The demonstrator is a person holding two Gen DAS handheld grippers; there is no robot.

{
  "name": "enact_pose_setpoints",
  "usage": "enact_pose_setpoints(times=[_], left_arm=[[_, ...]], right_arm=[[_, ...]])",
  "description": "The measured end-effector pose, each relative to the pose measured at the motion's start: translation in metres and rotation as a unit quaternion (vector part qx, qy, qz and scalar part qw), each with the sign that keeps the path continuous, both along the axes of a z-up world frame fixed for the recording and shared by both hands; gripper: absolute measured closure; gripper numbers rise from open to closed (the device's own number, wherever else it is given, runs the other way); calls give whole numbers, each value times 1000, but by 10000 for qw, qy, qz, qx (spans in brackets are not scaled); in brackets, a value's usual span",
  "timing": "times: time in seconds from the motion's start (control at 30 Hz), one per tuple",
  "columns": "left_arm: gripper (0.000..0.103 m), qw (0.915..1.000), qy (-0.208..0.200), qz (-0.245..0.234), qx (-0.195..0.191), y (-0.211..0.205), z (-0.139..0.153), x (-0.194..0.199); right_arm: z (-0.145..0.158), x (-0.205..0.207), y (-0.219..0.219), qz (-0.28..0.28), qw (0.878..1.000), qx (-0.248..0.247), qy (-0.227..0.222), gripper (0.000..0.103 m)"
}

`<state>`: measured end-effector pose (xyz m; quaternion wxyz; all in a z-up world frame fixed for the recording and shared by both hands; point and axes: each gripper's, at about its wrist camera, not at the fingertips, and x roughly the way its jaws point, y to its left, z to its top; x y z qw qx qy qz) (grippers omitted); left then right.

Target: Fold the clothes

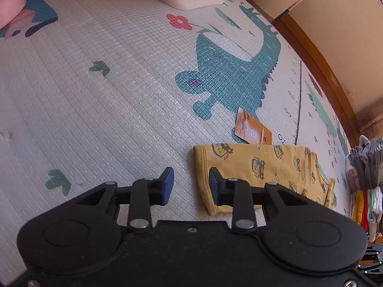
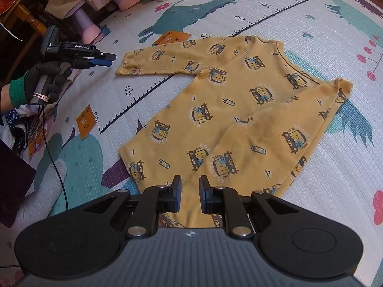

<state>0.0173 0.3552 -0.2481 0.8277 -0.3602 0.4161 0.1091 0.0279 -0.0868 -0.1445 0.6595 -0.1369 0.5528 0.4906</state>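
Right wrist view, yellow shirt (image 2: 215,110) flat on play mat (image 2: 323,191), right hand-held gripper (image 2: 190,195) narrowly parted over its hem, left hand-held gripper (image 1: 191,185) wide beside sleeve cuff at 3 o'clock

Soft, even daylight — sharp focus, faint shadows, strong fisheye bending at edges.

Dinosaur-print play mat (image 1: 95,110); orange cards (image 1: 253,130); stacked socks (image 1: 365,179)

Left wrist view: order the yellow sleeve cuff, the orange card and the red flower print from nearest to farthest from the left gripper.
1. Yellow sleeve cuff: just right of the left gripper, partly behind its right finger.
2. Orange card: beyond the sleeve, up and right on the mat.
3. Red flower print: far ahead, near the white bin.
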Motion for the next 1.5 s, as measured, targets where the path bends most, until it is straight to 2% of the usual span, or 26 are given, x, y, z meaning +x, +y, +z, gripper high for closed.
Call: enact_pose_setpoints(times=[0.2, 0.3, 0.43, 0.53, 0.57, 0.6, 0.73, 0.8, 0.9, 0.97, 1.17, 1.27, 1.33, 1.43, 1.47, 1.5], left_arm=[[74, 9995, -319, 82, -9, 8, -11, 16], [74, 9992, -396, 20, 41, 9, -15, 19], [74, 9982, -532, -224, 150, 7, -17, 20], [81, 9971, -521, -495, 241, 2, -17, 23], [93, 9968, -483, -569, 296, 0, -18, 24], [100, 9963, -454, -641, 347, -2, -19, 24], [103, 9944, -608, -719, 472, -10, -6, 20], [103, 9919, -737, -827, 616, -20, 6, 19], [103, 9815, -976, -1323, 979, -54, 30, 20], [103, 9714, -1122, -1709, 1203, -83, 43, 21], [103, 9297, -1440, -2823, 1877, -160, 62, 20], [103, 9156, -1567, -3151, 1944, -184, 64, 18], [103, 9030, -1653, -3377, 2079, -197, 65, 16], [103, 8890, -1772, -3620, 2173, -209, 66, 11], [103, 8842, -1802, -3688, 2228, -213, 66, 10], [103, 8792, -1821, -3756, 2296, -217, 66, 9]], right_arm=[[25, 19, 49, 323, 9993, -77, 187, 82], [30, 26, 69, 297, 9991, -47, 308, 77], [29, 32, 88, 134, 9984, 79, 548, 76], [16, 35, 92, -244, 9961, 247, 808, 75], [8, 37, 91, -417, 9941, 258, 970, 74], [-1, 38, 90, -587, 9914, 260, 1141, 74], [-27, 45, 85, -1155, 9817, 189, 1506, 72], [-31, 51, 81, -1475, 9729, 325, 1753, 72], [-34, 60, 81, -1871, 9579, 653, 2075, 68], [-33, 66, 87, -2040, 9490, 900, 2230, 65], [-43, 78, 113, -2410, 9188, 1434, 2777, 58], [-55, 77, 119, -2544, 9081, 1443, 2996, 55], [-62, 75, 117, -2622, 9012, 1406, 3152, 55], [-71, 70, 109, -2767, 8877, 1443, 3387, 62], [-71, 69, 106, -2726, 8906, 1440, 3344, 68], [-70, 68, 104, -2671, 8946, 1434, 3282, 83]])
